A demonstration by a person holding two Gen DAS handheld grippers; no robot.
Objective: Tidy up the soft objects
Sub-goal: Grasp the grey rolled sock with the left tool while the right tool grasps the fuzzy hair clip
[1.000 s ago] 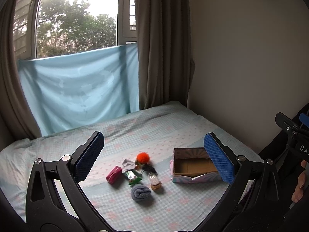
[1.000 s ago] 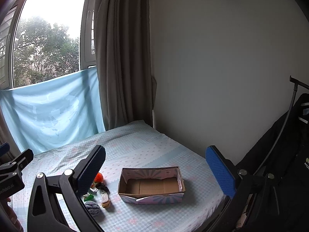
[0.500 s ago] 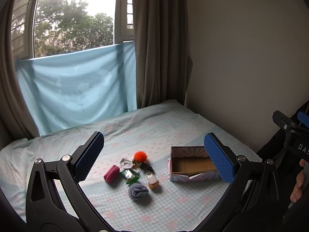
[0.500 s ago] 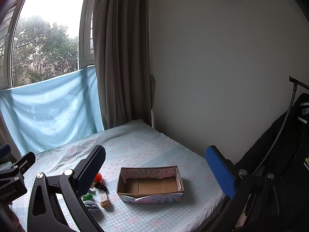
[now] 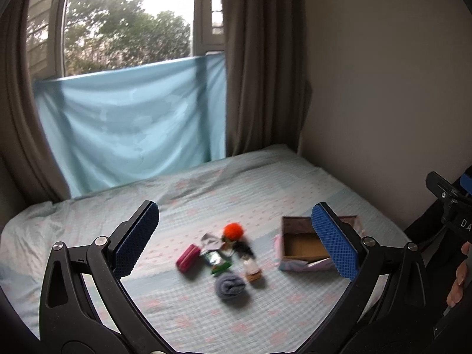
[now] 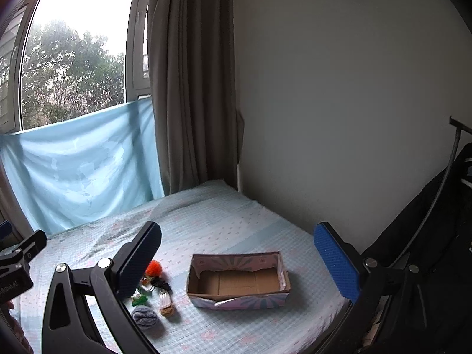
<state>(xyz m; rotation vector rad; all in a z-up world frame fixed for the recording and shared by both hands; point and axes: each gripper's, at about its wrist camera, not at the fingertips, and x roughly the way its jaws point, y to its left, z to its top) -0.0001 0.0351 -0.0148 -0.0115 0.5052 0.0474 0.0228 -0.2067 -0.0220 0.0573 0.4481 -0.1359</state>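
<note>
- Both grippers hang above the bed [image 5: 206,200] with jaws spread wide, gripping nothing: my left gripper [image 5: 236,242] and my right gripper [image 6: 236,253].
- Between the left gripper's fingers lie an orange pompom [image 5: 233,230], a pink roll [image 5: 187,260], a green packet [image 5: 217,261] and a blue rolled cloth [image 5: 230,285].
- Its right finger overlaps the open cardboard box [image 5: 301,244]; the box [image 6: 239,280] sits centred ahead of my right gripper.
- Since a second ago, the left view has blurred and the objects have shifted slightly.
</note>
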